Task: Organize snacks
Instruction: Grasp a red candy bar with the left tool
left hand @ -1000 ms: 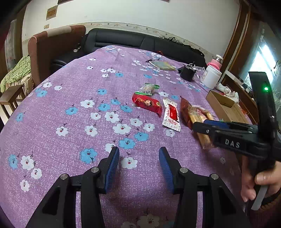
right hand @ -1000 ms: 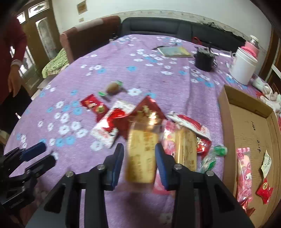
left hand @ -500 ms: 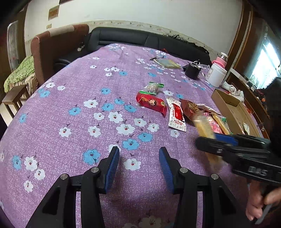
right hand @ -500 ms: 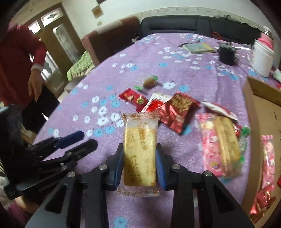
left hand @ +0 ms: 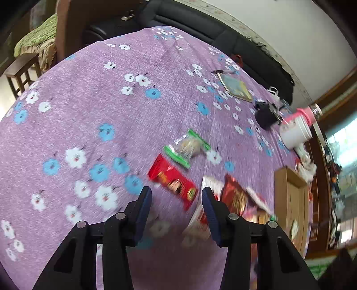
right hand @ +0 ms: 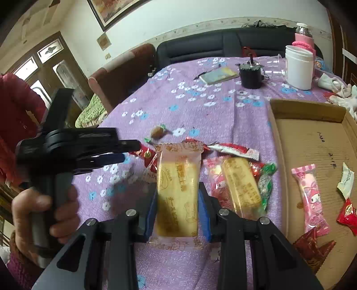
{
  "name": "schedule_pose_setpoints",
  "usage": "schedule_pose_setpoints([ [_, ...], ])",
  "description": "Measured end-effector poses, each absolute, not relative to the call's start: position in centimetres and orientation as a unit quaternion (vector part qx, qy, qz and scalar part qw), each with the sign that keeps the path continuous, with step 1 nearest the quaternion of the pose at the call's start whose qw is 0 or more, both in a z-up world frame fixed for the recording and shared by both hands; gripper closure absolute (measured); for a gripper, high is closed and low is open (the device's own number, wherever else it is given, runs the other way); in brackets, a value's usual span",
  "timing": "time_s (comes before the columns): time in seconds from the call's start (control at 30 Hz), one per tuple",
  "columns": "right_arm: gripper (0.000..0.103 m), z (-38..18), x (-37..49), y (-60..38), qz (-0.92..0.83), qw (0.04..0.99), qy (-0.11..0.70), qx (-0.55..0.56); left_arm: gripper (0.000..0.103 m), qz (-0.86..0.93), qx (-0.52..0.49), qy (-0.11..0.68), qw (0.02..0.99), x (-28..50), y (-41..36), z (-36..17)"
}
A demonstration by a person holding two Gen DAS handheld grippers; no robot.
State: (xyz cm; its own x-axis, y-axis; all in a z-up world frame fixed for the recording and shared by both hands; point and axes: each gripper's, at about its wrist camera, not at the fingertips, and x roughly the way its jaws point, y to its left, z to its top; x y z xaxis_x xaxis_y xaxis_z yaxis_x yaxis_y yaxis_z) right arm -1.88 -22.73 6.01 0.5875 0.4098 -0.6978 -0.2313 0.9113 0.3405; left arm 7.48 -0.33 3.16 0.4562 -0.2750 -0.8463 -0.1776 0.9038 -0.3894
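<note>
Right gripper (right hand: 177, 206) has just squeezed its jaws onto the biscuit pack (right hand: 177, 189): clear wrapper, pale yellow bar, brown print, held upright above the purple flowered bench (right hand: 200, 104). Left gripper (left hand: 176, 214) hovers, jaws apart, nothing between them.

Black sofa (right hand: 223, 44) against white wall (right hand: 178, 20), window (right hand: 33, 67) perhaps.

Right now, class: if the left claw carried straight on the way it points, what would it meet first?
Most likely the red snack packet lying on the purple flowered tablecloth, just ahead between the open left claw fingers. The picture is blurred, so depth is uncertain.
</note>
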Motion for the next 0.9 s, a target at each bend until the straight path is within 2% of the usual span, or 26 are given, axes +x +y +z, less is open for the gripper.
schedule_pose_setpoints([
  [0.13,0.07,6.2,-1.9,-23.0,0.181,0.886,0.412,0.112,0.054,0.005,-0.213,0.534,0.818,9.0,-1.7,1.9],
  [0.23,0.07,6.3,-2.0,-23.2,0.18,0.887,0.41,0.114,0.054,0.028,-0.168,0.524,0.835,9.7,-2.9,1.7],
  [0.27,0.07,6.3,-2.1,-23.4,0.18,0.887,0.409,0.116,0.059,0.028,-0.149,0.521,0.84,9.9,-3.3,1.8],
  [0.3,0.071,6.3,-2.0,-23.4,0.179,0.887,0.409,0.117,0.07,0.031,-0.125,0.516,0.847,9.9,-3.6,1.7],
  [0.4,0.071,6.4,-2.1,-23.7,0.179,0.887,0.408,0.118,0.079,0.004,-0.089,0.5,0.861,9.2,-3.1,1.5],
  [0.67,0.07,6.1,-2.3,-22.3,0.195,0.884,0.413,0.104,0.079,-0.093,-0.099,0.47,0.872,2.8,0.8,1.1],
  [0.9,0.071,4.2,-2.3,-19.9,0.2,0.876,0.435,0.066,0.079,-0.077,-0.071,0.441,0.891,1.3,-0.3,1.0],
])
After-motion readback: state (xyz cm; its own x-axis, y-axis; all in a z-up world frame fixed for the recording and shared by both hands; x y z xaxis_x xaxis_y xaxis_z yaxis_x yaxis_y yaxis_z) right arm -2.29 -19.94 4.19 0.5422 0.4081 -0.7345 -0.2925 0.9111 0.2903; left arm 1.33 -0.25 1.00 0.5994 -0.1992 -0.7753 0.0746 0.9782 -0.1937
